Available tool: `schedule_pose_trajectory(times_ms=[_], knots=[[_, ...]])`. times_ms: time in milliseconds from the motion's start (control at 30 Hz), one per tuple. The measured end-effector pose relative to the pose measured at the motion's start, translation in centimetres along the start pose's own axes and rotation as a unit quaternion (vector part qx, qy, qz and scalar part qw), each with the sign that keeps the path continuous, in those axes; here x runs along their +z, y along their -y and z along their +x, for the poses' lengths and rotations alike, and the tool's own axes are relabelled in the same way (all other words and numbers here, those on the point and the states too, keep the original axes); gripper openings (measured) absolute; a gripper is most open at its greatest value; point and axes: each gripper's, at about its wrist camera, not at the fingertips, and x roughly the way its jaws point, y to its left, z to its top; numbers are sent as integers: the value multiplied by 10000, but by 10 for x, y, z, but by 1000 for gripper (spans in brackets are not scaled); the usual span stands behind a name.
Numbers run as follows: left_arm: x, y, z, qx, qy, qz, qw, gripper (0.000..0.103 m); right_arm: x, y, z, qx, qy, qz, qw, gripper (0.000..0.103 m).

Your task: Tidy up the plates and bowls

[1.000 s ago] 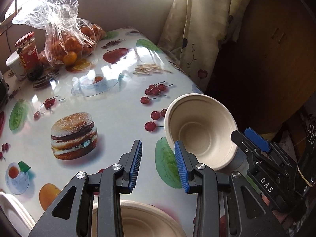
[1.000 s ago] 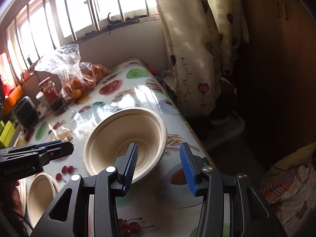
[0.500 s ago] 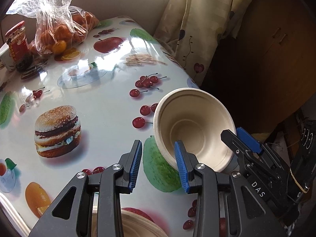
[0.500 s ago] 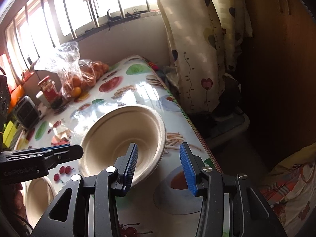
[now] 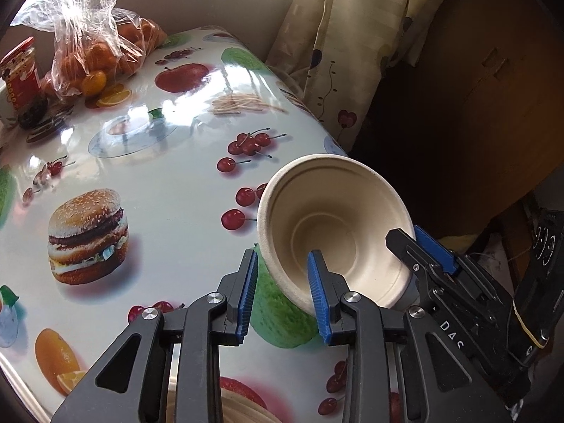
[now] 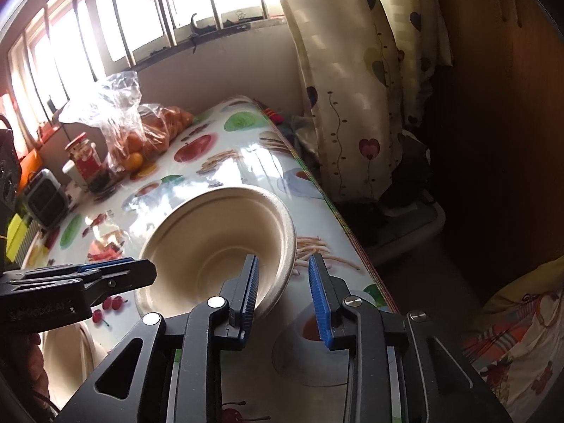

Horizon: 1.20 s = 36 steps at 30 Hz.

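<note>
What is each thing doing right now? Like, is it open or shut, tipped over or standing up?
bowl, tipped up on its side, rim between both grippers' fingers.
left gripper, open, jaws just been closing around the rim.
right gripper, open, jaws just been closing around the rim.
jar, upright, red lid on.
bag of oranges, standing, full.
second bowl, right way up.

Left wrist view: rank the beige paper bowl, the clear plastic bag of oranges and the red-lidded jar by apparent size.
1. Beige paper bowl, nearest the camera, so inflated.
2. Clear plastic bag of oranges.
3. Red-lidded jar, partly cropped.
</note>
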Motion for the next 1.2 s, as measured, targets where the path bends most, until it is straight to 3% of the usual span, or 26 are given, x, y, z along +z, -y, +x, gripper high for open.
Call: schedule_pose_trajectory(times_ms=[533,1200], knots=[[4,-3,5,0,11,-43,10000,19,-1,-3,4,19,-34,-56,10000,21],[0,-3,-7,-22,167,-93,9998,18,0,-5,-5,62,45,-76,9999,21]])
